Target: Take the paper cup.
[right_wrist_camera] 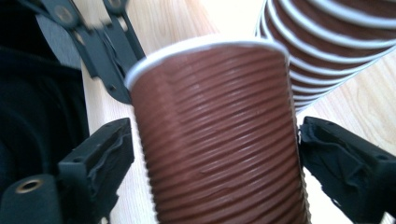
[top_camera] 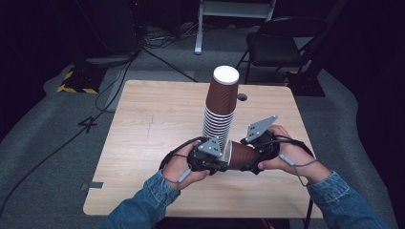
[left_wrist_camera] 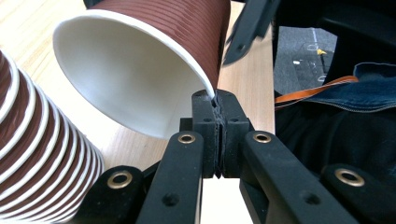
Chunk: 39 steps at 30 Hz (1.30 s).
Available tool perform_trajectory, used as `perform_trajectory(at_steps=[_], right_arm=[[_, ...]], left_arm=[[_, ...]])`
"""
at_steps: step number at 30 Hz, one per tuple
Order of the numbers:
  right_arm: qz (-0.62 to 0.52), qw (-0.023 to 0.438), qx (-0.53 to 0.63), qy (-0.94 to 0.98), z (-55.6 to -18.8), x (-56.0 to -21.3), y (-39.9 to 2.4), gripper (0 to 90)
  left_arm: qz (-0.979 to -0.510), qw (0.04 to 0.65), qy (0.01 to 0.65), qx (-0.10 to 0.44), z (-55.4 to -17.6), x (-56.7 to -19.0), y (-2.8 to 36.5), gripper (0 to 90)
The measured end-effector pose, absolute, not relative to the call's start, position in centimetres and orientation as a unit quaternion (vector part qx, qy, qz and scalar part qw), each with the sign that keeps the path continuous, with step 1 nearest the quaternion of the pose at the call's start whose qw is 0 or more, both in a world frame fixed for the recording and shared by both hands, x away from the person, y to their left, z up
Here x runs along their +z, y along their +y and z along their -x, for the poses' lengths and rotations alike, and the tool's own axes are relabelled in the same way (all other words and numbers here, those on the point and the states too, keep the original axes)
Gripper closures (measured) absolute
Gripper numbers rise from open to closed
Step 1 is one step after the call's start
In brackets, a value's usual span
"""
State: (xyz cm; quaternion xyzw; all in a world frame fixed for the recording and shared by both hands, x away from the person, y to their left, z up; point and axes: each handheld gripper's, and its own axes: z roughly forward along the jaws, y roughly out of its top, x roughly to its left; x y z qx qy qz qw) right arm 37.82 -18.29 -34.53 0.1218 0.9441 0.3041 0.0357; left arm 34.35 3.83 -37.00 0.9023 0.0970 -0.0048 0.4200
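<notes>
The left gripper point(left_wrist_camera: 217, 105) has its fingers point(left_wrist_camera: 205, 121) clenched on the white rim of a single brown ribbed paper cup point(top_camera: 242, 156), pinching the cup wall between the pads. The right gripper point(right_wrist_camera: 212, 154) has its fingers point(right_wrist_camera: 100, 154) released, standing on either side of the cup body with a gap at each side.

Items, largest first:

1. Wooden table point(top_camera: 153, 124): carries the work.
2. Cup stack point(top_camera: 220, 102): upside-down nested cups standing near the table centre, touching or just behind the left gripper in the high view.
3. Single cup: held on its side above the near table edge, between the two grippers, just beside the base of the stack.

Progress, as judged: one cup is separate from the stack and in hand between the grippers; whether it is going onto the stack or leaving it cannot be told. The handover remains incomplete.

Markings: no brand, label or writing is readable on the cups or grippers.
</notes>
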Motion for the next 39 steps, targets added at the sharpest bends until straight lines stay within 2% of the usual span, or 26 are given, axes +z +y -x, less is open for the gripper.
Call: perform_trajectory(at_steps=[13,24,25,27,31,33,34,36,39], right_arm=[[-0.1,0.031,0.258,0.96,-38.1,-35.6,-16.7,8.6],[-0.107,0.033,0.256,0.96,-38.4,-35.9,-16.7,11.7],[-0.11,0.032,0.257,0.96,-38.4,-35.9,-16.7,13.3],[-0.113,0.026,0.266,0.957,-38.4,-35.8,-16.9,13.4],[-0.115,0.026,0.272,0.955,-38.4,-35.7,-17.1,13.4],[-0.116,0.026,0.274,0.954,-38.4,-35.6,-17.2,13.6],[-0.116,0.027,0.276,0.954,-38.4,-35.6,-17.3,13.6],[-0.116,0.032,0.282,0.952,-38.5,-35.2,-17.7,13.8],[-0.118,0.037,0.29,0.949,-38.5,-34.9,-18.0,13.8]], left_arm=[[-0.912,0.4,0.087,0.004,-34.1,-37.3,3.4,87.8],[-0.907,0.408,0.106,-0.001,-34.5,-37.5,3.7,87.1],[-0.906,0.408,0.112,0.003,-34.6,-37.5,3.8,85.2],[-0.904,0.411,0.12,0.004,-34.6,-37.6,3.8,73.8],[-0.899,0.419,0.125,0.002,-34.7,-38.0,4.0,70.2],[-0.897,0.422,0.13,0.008,-34.6,-38.0,4.1,63.7],[-0.893,0.429,0.135,0.01,-34.6,-37.9,4.3,63.7],[-0.882,0.447,0.146,0.019,-34.6,-37.8,4.8,52.8],[-0.875,0.459,0.149,0.016,-34.7,-37.7,5.3,50.4]])
